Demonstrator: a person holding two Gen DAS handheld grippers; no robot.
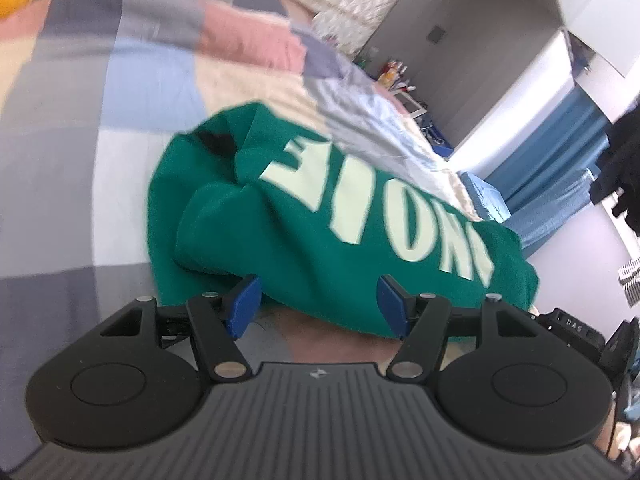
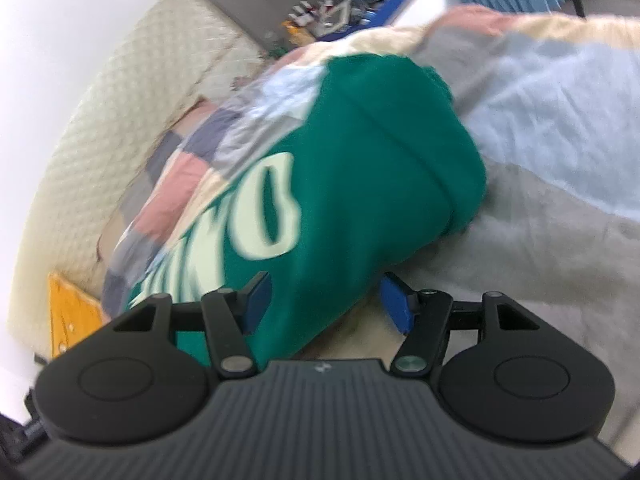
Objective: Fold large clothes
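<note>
A green sweatshirt (image 1: 320,220) with large pale lettering lies folded into a thick bundle on a patchwork bedspread (image 1: 60,160). In the left wrist view my left gripper (image 1: 318,304) hovers at the bundle's near edge. Its blue pads (image 1: 244,304) stand wide apart, with green cloth showing between and beyond them, not pinched. In the right wrist view the same sweatshirt (image 2: 360,160) fills the middle. My right gripper (image 2: 326,304) is open at the sweatshirt's near end: the left pad (image 2: 256,304) overlaps the cloth, and the right pad stands off it, over the bedspread (image 2: 560,240).
A cream quilted headboard (image 2: 100,120) runs along the bed's far side, with a yellow object (image 2: 68,312) beside it. Small clutter (image 1: 394,74) sits on a surface past the bed. A blue skirted piece of furniture (image 1: 540,208) stands by the bed's corner.
</note>
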